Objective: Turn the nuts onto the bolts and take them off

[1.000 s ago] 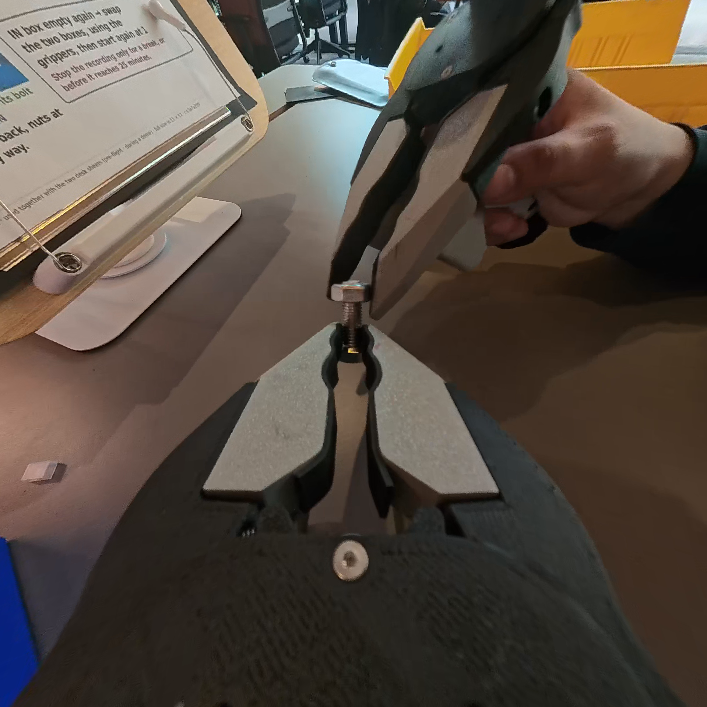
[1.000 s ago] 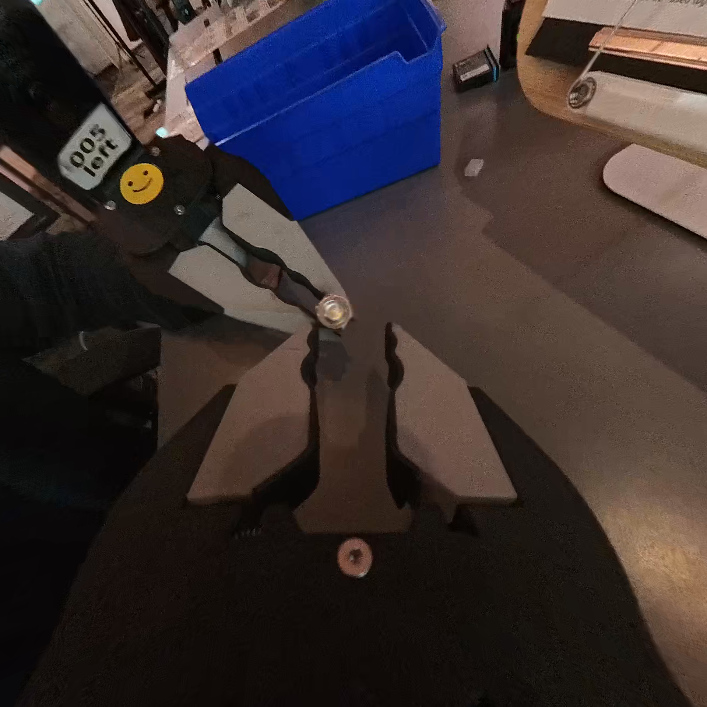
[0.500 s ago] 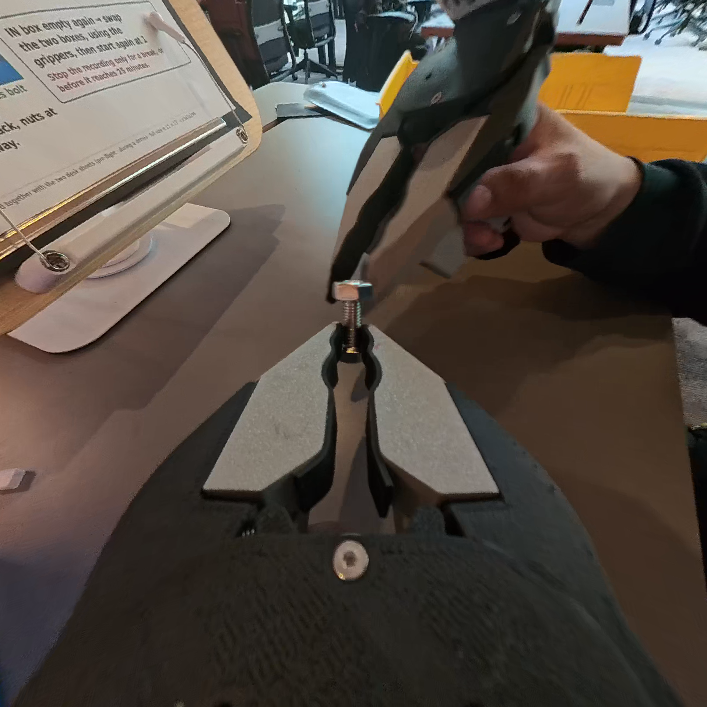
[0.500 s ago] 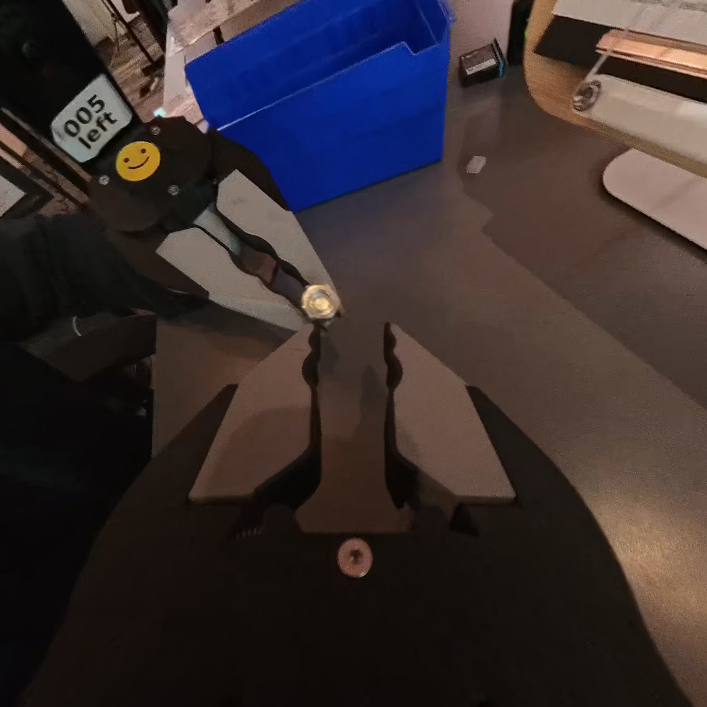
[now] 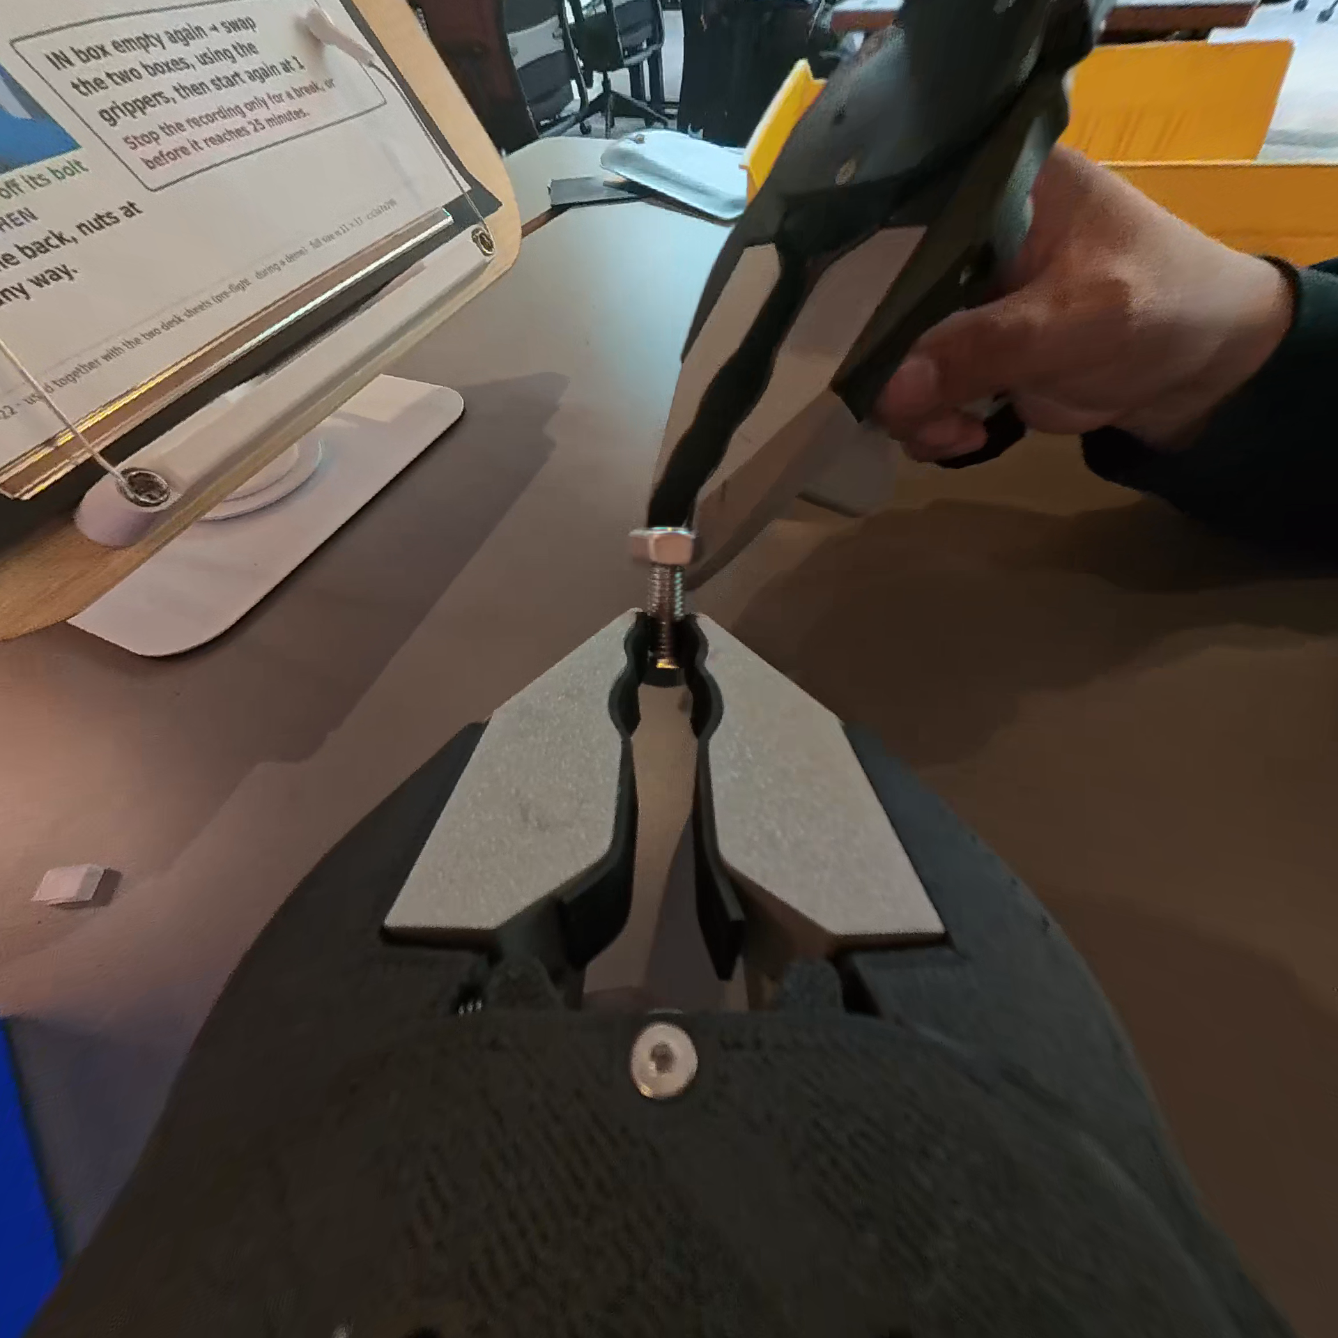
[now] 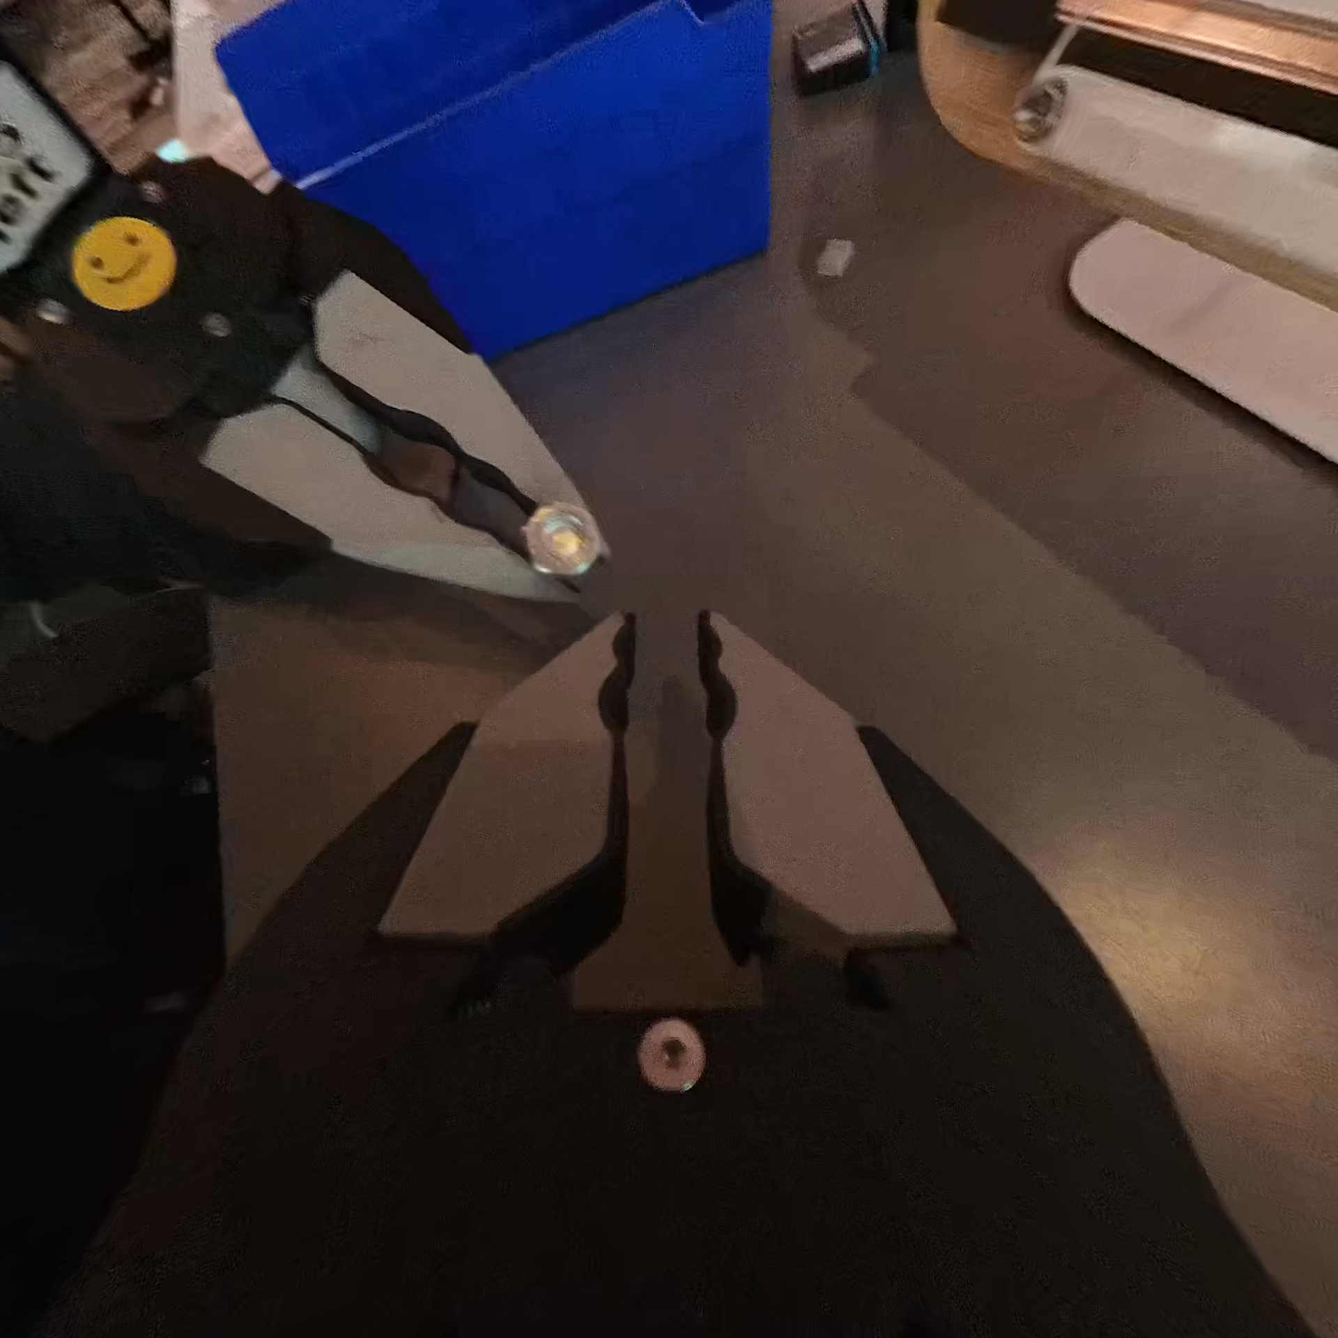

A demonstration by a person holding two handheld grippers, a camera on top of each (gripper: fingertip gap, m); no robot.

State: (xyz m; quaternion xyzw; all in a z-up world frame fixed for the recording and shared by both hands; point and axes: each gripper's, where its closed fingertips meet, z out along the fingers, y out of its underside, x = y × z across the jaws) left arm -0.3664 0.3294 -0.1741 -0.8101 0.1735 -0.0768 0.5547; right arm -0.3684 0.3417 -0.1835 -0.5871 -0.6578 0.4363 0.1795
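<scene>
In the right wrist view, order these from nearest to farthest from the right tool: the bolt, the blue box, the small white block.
1. bolt, just ahead-left of the right tool
2. blue box, behind the bolt
3. small white block, ahead-right; close to the box's distance

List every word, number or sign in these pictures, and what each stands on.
Instruction sheet on the wooden stand: printed text, readable, but not copied here.
White label on the left gripper: blurred and cut off.
Yellow smiley sticker beside it: a face, no words.
Small dark box: too blurred to read.
</scene>
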